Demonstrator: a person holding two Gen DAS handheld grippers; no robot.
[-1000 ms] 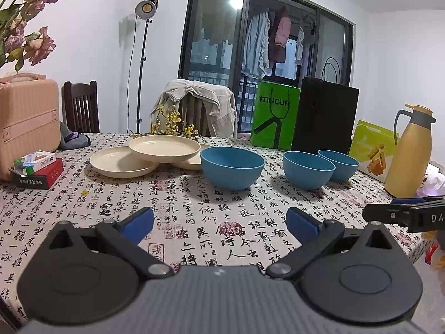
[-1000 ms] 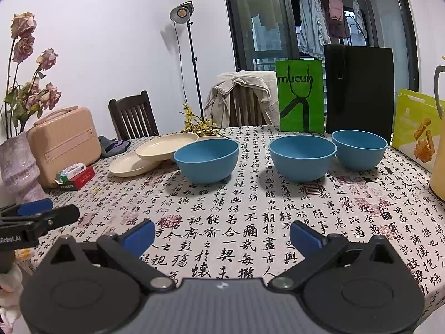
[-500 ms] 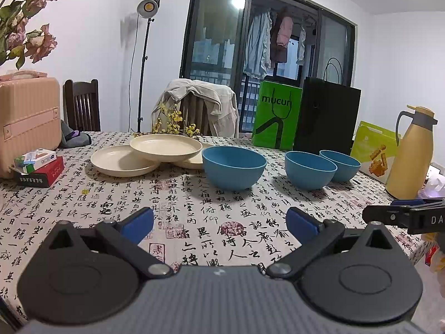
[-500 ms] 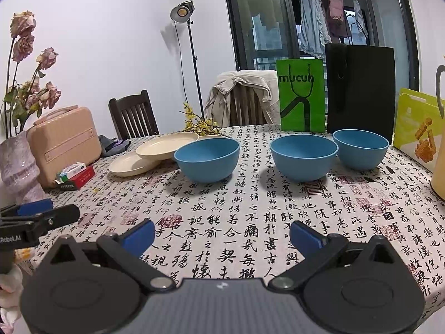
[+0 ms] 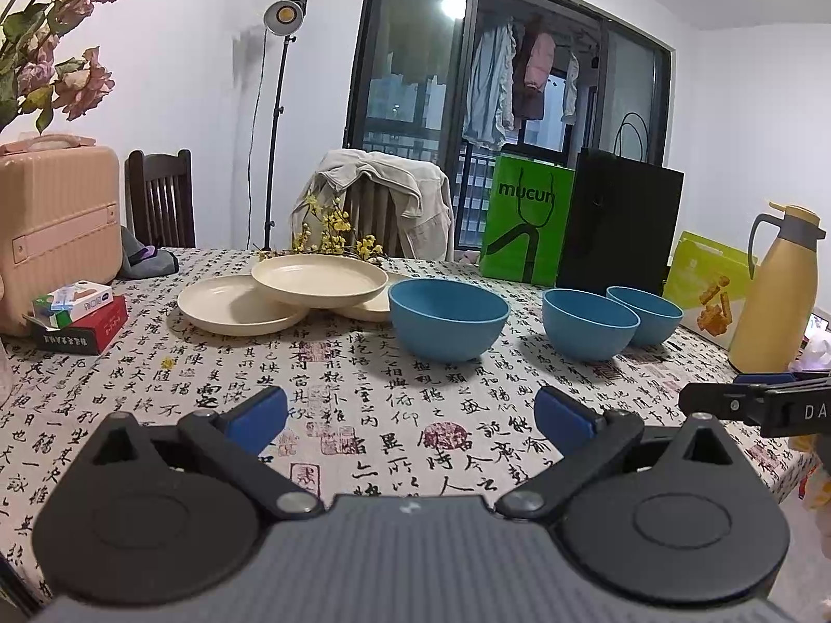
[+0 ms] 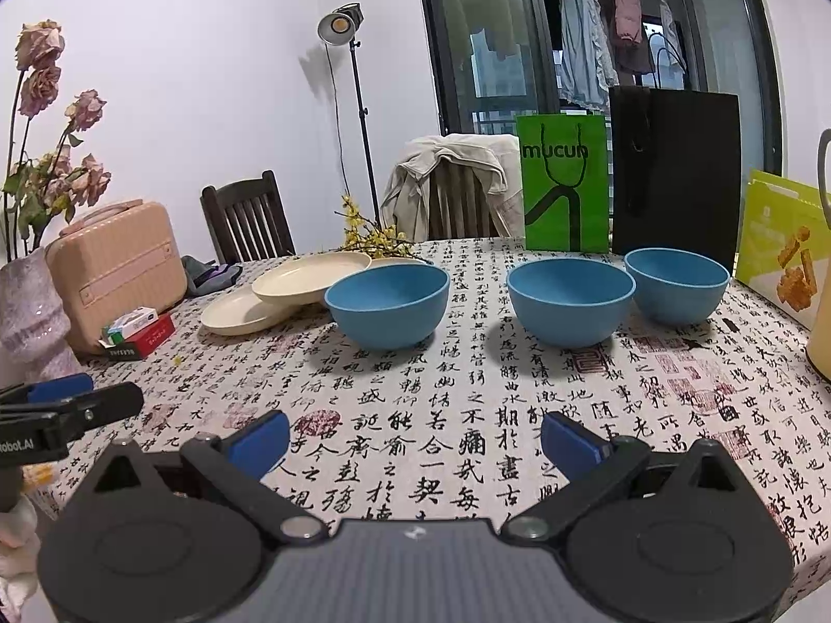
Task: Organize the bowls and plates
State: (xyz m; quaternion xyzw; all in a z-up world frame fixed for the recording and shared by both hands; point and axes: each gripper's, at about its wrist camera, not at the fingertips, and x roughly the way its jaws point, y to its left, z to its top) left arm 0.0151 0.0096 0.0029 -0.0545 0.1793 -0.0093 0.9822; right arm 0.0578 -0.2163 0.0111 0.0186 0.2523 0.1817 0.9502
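So w/ both my left gripper (image 5: 410,412) & right gripper (image 6: 414,438) spread wide & empty, the tilted top plate (image 5: 319,279) at 11 o'clock, propped on two others, could slide off if I nudge it.

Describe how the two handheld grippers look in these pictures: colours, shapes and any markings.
The left gripper and the right gripper look alike: a grey ribbed body, two round black discs, black linkage arms with silver pivots, and blue pads on the fingers. The side of the right gripper shows white letters "DA"; the side of the left shows "obot.AI". No cables or sleeves can be seen.
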